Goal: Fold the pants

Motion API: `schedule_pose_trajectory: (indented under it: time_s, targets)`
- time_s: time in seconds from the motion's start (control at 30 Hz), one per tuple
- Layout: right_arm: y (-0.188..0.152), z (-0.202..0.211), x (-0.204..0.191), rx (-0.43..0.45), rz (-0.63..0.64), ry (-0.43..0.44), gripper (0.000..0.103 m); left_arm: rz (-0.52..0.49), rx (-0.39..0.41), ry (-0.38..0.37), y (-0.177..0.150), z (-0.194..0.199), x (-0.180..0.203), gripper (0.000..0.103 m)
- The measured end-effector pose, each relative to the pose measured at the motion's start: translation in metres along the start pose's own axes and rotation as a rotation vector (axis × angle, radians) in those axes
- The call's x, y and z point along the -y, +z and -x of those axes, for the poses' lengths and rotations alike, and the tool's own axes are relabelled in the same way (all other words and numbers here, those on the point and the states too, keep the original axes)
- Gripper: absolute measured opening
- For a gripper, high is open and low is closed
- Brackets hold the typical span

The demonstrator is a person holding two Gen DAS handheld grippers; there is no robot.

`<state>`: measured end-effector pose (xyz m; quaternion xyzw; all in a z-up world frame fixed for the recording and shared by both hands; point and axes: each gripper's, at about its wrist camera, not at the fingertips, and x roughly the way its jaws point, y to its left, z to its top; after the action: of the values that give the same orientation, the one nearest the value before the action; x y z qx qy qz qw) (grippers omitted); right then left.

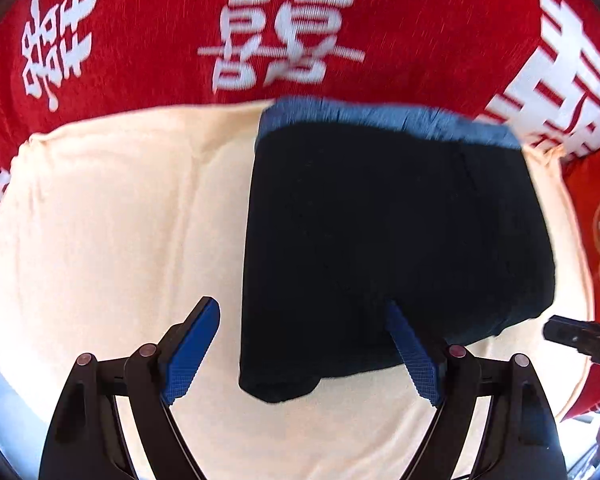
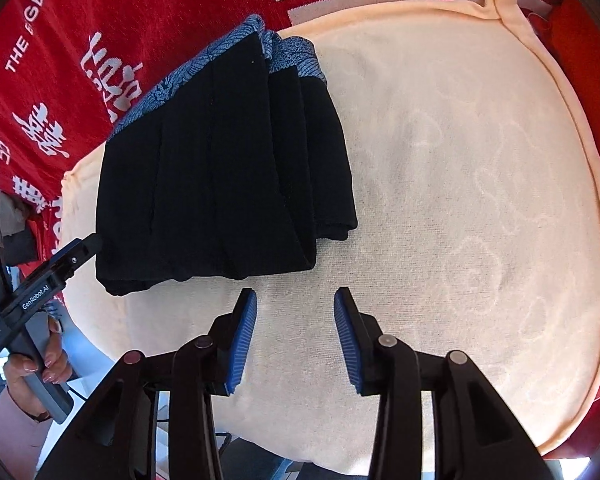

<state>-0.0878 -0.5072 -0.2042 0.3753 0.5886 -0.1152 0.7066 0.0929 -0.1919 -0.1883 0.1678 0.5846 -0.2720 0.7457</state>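
The black pants point(image 1: 380, 240) lie folded into a compact stack with a blue patterned waistband point(image 1: 380, 118) at the far edge, on a cream cloth point(image 1: 120, 220). They also show in the right wrist view point(image 2: 220, 168). My left gripper point(image 1: 304, 312) is open, its jaws wide apart, hovering at the stack's near edge; its right finger overlaps the pants. My right gripper point(image 2: 296, 300) is open and empty over bare cream cloth point(image 2: 460, 200), just in front of the stack. The left gripper also shows in the right wrist view point(image 2: 82, 250), at the stack's left corner.
A red blanket with white characters point(image 1: 280, 24) lies under and around the cream cloth. The right gripper's tip point(image 1: 580, 336) shows at the right edge of the left wrist view. A hand point(image 2: 32, 368) holds the left gripper's handle.
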Motion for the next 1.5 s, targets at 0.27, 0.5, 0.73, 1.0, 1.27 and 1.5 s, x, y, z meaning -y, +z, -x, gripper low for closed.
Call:
schedule_pose_trajectory:
  time_s: [0.27, 0.5, 0.73, 1.0, 1.27, 1.5]
  targets:
    - [0.036, 0.013, -0.005, 0.078, 0.033, 0.007, 0.047, 0.027, 0.034, 0.074, 0.041, -0.009, -0.023, 0.086]
    - [0.087, 0.014, -0.027, 0.16, 0.101, 0.01, 0.047, 0.132, 0.039, 0.101, 0.087, -0.041, -0.035, 0.086]
    - [0.103, -0.023, -0.031, 0.086, 0.167, -0.056, 0.049, 0.052, 0.037, 0.216, 0.085, -0.069, -0.033, 0.103]
    - [0.091, -0.01, 0.004, 0.056, 0.063, 0.009, 0.058, 0.048, -0.01, 0.174, 0.082, -0.058, -0.05, 0.103]
    - [0.069, -0.011, 0.04, 0.01, -0.019, 0.212, 0.065, 0.135, -0.113, -0.151, 0.058, -0.05, -0.078, 0.103]
    - [0.082, -0.029, 0.058, -0.027, -0.004, 0.34, 0.071, 0.121, -0.264, -0.403, 0.046, -0.078, -0.082, 0.103]
